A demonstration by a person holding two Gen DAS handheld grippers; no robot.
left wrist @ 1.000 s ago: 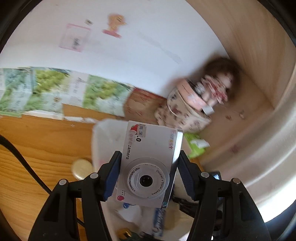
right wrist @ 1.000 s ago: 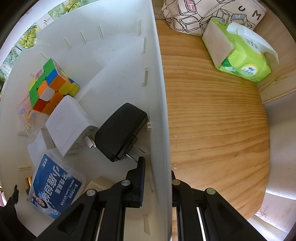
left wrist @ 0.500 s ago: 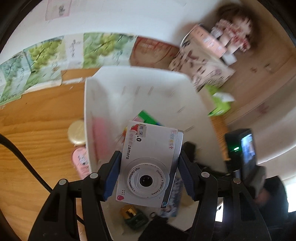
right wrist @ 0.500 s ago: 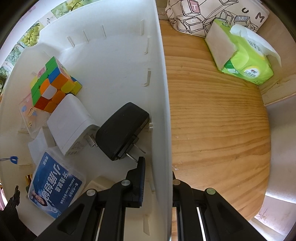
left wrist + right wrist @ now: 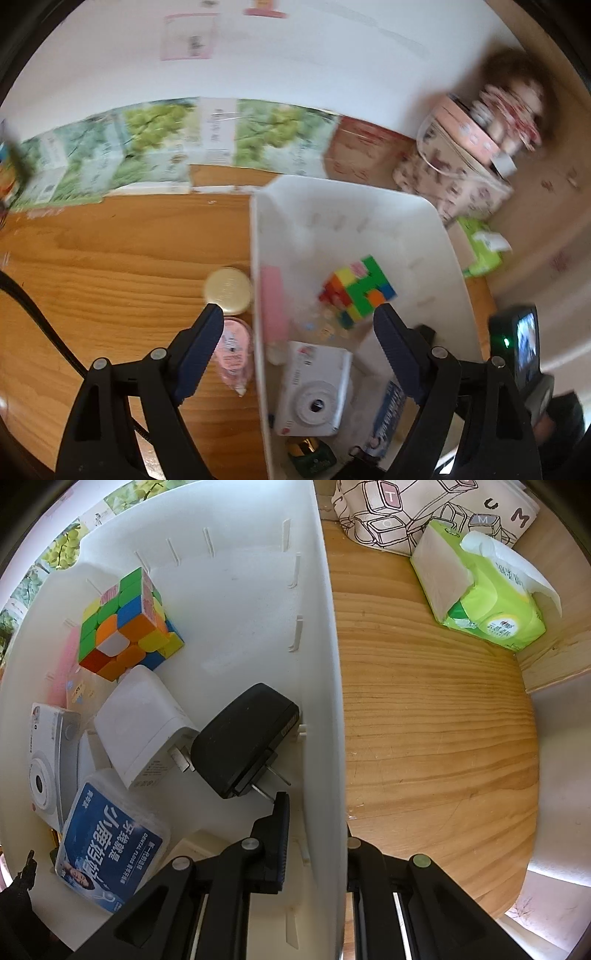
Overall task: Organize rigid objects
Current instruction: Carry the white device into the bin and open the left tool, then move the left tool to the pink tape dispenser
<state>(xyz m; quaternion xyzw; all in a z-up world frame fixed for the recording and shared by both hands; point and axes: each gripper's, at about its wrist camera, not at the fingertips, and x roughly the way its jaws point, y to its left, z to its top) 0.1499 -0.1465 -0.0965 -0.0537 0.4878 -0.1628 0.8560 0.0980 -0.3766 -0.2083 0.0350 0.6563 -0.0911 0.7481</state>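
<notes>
Released from the left tool, whose jaws have just been opening and now stand wide and empty, the toy camera is now lain in the white bin, whose wall is pinched by the right tool; this item is judged stowed.
</notes>
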